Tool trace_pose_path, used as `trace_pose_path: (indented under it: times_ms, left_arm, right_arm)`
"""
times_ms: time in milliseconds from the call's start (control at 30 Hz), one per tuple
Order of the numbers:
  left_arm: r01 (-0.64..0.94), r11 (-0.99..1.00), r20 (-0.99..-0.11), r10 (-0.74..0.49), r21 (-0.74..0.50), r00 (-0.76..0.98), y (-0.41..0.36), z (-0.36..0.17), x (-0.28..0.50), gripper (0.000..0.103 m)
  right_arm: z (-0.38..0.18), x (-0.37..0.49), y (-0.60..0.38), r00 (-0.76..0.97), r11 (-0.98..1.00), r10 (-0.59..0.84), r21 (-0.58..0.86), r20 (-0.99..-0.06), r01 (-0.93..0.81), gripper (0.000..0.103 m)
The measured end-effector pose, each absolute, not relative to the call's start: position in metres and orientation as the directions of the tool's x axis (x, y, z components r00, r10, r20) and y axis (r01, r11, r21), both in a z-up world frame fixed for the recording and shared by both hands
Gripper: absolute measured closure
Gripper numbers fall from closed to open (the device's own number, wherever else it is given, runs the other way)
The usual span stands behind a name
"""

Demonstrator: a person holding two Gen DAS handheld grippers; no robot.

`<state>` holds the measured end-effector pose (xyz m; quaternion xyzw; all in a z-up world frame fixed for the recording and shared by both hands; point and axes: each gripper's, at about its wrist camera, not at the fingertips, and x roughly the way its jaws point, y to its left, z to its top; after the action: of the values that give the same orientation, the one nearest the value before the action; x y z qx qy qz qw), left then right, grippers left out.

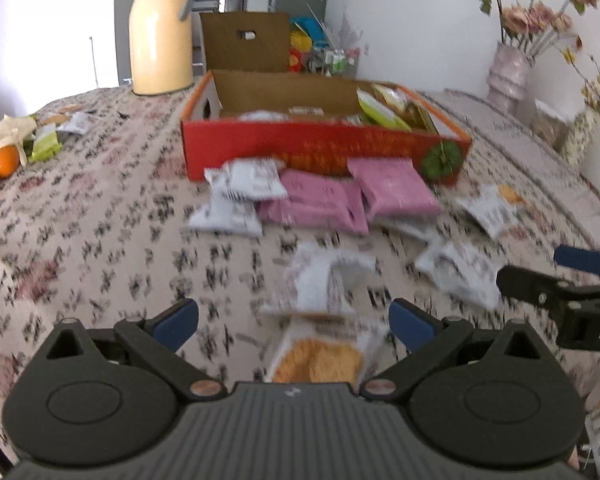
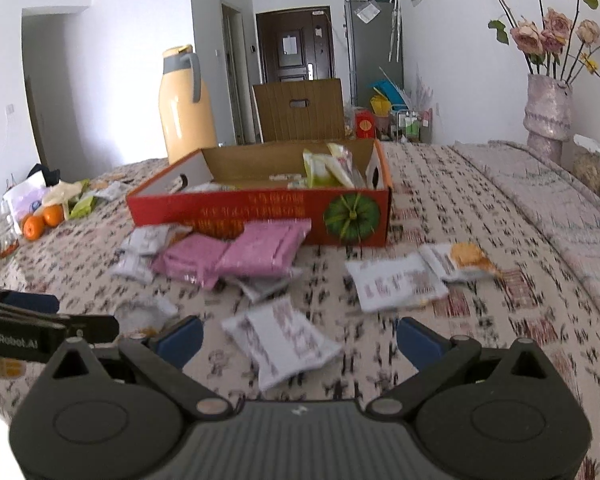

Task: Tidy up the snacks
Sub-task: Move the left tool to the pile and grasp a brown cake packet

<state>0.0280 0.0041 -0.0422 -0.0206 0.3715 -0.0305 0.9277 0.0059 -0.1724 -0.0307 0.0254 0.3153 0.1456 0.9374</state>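
A red cardboard box (image 1: 324, 152) (image 2: 236, 210) stands open on the patterned tablecloth, with green snack packets (image 1: 380, 112) (image 2: 324, 168) leaning inside it. Pink packets (image 1: 392, 188) (image 2: 260, 252) and white packets (image 1: 244, 184) (image 2: 396, 284) lie scattered in front of the box. My left gripper (image 1: 294, 326) is open just above a white packet (image 1: 324, 280) and an orange-printed one (image 1: 320, 360). My right gripper (image 2: 298, 342) is open over a white packet (image 2: 284, 344). Each gripper shows at the edge of the other's view.
A yellow thermos jug (image 1: 160, 32) (image 2: 186, 108) stands behind the box. Oranges (image 1: 0, 164) (image 2: 42, 220) and more packets lie at the far left. A vase of dried flowers (image 1: 508, 72) (image 2: 548, 112) stands at the right, by the wall.
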Motion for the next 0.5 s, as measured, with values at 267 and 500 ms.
trace_pose_path:
  times_ms: [267,500]
  left_arm:
    - [0.049,0.999,-0.71,-0.048,-0.019,0.702,-0.011,-0.066,0.023,0.015]
    - [0.069,0.997,-0.668,-0.031,0.03,0.744,-0.025,-0.063,0.012,0.06]
  right_arm:
    - [-0.043,-0.011,-0.177,0.743,0.958,0.284,0.145,-0.606,-0.248,0.0]
    - [-0.046,-0.018,-0.179,0.736,0.956,0.289,0.149,-0.612,-0.252,0.0]
